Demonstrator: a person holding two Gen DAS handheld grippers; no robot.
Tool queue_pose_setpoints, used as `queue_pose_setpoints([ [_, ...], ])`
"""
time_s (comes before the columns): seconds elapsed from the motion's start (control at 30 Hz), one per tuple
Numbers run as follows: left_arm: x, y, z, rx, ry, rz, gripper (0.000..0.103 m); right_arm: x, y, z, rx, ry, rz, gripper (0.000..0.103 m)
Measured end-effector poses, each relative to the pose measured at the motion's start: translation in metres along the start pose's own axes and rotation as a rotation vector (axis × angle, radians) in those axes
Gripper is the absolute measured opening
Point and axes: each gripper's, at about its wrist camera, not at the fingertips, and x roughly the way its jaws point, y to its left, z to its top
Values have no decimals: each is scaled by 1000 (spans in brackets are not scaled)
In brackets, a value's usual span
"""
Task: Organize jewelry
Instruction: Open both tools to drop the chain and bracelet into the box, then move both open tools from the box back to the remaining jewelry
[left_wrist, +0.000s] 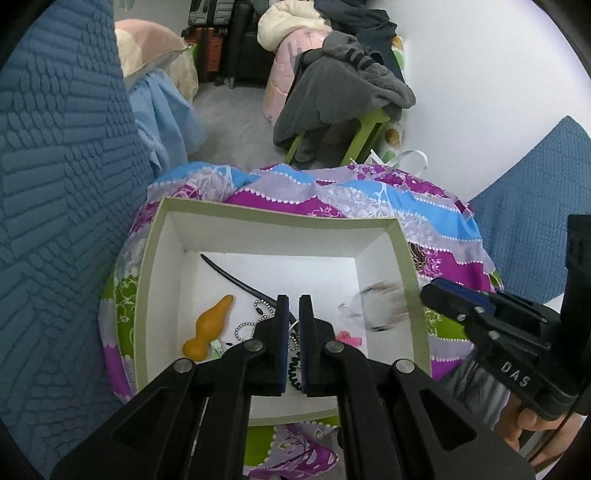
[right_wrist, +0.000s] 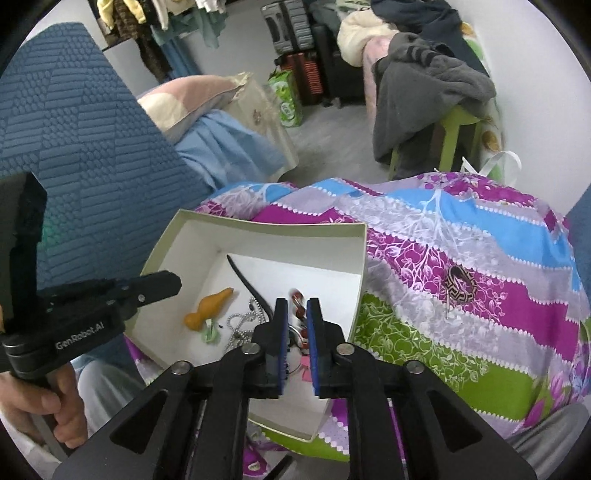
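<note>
Black tongs of the left gripper (left_wrist: 294, 306) fill the foreground of the left wrist view, their blue-padded jaws drawn to a narrow slit with nothing clearly pinched between them, hanging over the near part of a shallow white box (left_wrist: 159, 236) with a pale green rim. Just below the tips, on the box floor, lie a coiled black cord (left_wrist: 292, 373), a silver ball chain (left_wrist: 246, 326) and a small pink piece (left_wrist: 347, 338). To the left of the chain rests an orange gourd-shaped ornament (left_wrist: 208, 328), and behind it a long black curved stick (left_wrist: 236, 280) runs toward the far left corner. At the box's right side a bracelet (left_wrist: 382, 306) appears blurred, so its details cannot be told. From the right wrist view, the right gripper (right_wrist: 297, 306) also shows a narrow gap, with red beads (right_wrist: 297, 299) seen between the tips; whether they are gripped or simply lie beyond cannot be told. The box sits on a bright patchwork quilt (right_wrist: 480, 295) in purple, blue and green, on which a dark patterned round piece (right_wrist: 460, 284) lies apart to the right of the box. Farther off, a grey garment (right_wrist: 417, 96) drapes over a green stool (right_wrist: 456, 129).
</note>
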Motion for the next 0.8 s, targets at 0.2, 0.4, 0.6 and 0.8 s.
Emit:
queue_pose_setpoints([
  [0.2, -26, -10, 5, -18, -84, 58, 54, -25, 1, 6, -43, -47, 47, 38],
  [0.4, -55, -27, 5, -57, -166, 55, 54, -69, -7, 17, -119, -143, 56, 50],
  [0.6, -71, -59, 5, -75, -248, 40, 54, -105, -28, 22, -152, -224, 55, 53],
  [0.8, -65, -84, 0, -107, -280, 14, 54, -121, -59, 14, -135, -267, 31, 54],
])
